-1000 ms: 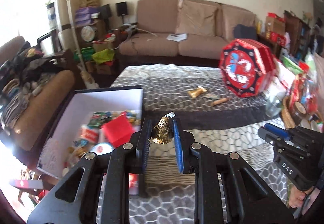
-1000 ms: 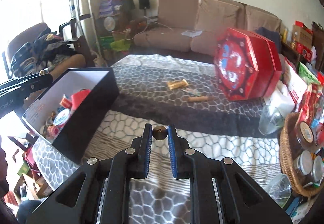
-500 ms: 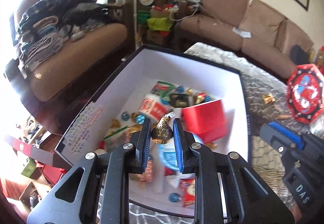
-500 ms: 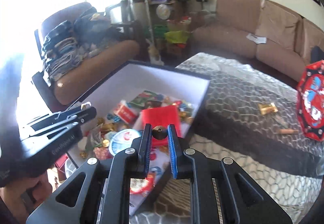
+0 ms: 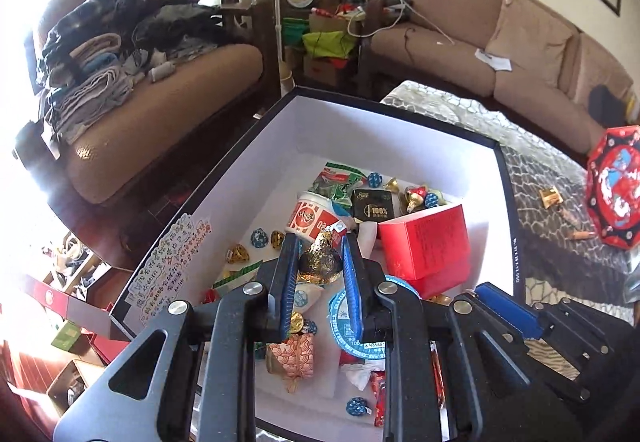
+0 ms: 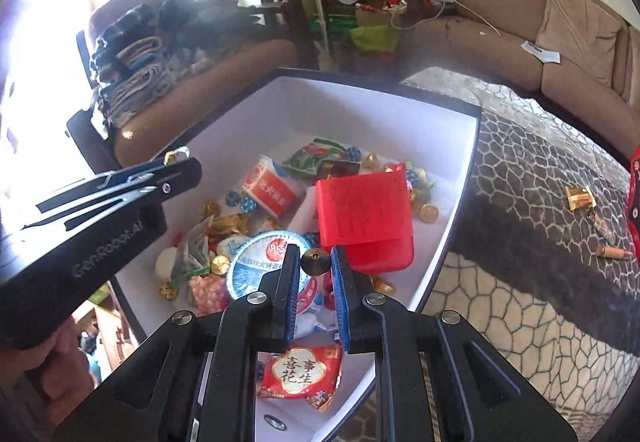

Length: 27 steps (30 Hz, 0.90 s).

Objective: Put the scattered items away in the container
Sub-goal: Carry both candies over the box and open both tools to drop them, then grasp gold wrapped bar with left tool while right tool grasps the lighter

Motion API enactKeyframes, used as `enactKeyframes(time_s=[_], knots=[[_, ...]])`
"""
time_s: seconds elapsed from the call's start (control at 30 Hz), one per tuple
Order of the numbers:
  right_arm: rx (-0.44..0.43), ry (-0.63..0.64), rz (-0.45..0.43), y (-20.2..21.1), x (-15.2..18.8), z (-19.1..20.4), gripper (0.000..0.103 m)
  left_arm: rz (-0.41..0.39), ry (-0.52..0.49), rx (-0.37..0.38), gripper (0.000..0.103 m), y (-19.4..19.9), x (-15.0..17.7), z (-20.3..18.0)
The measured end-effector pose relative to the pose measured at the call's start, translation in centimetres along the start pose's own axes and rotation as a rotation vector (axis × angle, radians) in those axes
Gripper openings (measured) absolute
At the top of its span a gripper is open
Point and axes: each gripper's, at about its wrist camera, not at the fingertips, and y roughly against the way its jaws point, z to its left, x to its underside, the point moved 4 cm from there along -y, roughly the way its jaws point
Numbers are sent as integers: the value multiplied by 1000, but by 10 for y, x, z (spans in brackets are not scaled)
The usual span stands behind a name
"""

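Note:
The container is a black box with white walls (image 5: 280, 146), also in the right wrist view (image 6: 248, 114), holding a red box (image 5: 424, 246), a cup, a round lid and several wrapped sweets. My left gripper (image 5: 318, 262) is shut on a gold foil chocolate (image 5: 320, 262) and holds it above the box's contents. It shows from the side in the right wrist view (image 6: 176, 166). My right gripper (image 6: 315, 262) is shut on a small gold candy (image 6: 315, 262), also above the box, near the red box (image 6: 364, 214).
A patterned tablecloth (image 6: 520, 202) lies right of the box, with a gold wrapped sweet (image 6: 580, 198) and a small stick-shaped item (image 6: 612, 252) on it. A red octagonal tin (image 5: 616, 186) stands at the far right. A sofa piled with clothes (image 5: 120, 82) lies behind the box.
Both grippers have swung left from the tablecloth to over the box, each still holding its sweet. They now sit lower and closer above the contents.

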Motion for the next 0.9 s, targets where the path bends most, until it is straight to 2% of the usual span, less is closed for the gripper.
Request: enactKeyframes(time_s=[0.07,0.13,0.17,0.2,0.3,0.37,0.5,0.57,0.63,0.7,0.8,0.83,0.9], knots=[[17,6,0,1,1,-2,19,-5,7,-44,31,1,0,1],[52,17,-7,2,1,-3,63,-25,35,-127,81,5,-2,8],[72,24,-20,5,1,-4,68,-45,53,-160,89,8,-3,12],[91,32,-35,8,1,-6,72,-67,73,-172,92,13,-5,15],[145,9,-66,21,0,-20,78,-118,147,-132,93,22,-8,20],[175,-41,-93,32,1,-39,78,-138,180,-96,93,26,-9,17],[226,-210,-115,55,12,-100,81,-188,128,-13,95,35,-14,-7],[276,-279,-108,64,23,-136,82,-210,56,40,96,40,-15,-37],[315,-354,-89,73,41,-176,83,-220,-4,118,101,45,-13,-69],[326,-514,-78,84,71,-228,83,-224,-61,195,101,48,-13,-104],[292,-813,-47,98,119,-298,78,-217,-138,290,101,45,-22,-161],[287,-881,-40,103,130,-316,76,-208,-170,320,101,40,-27,-183],[313,-929,-47,114,136,-344,74,-187,-239,362,101,24,-40,-227]])
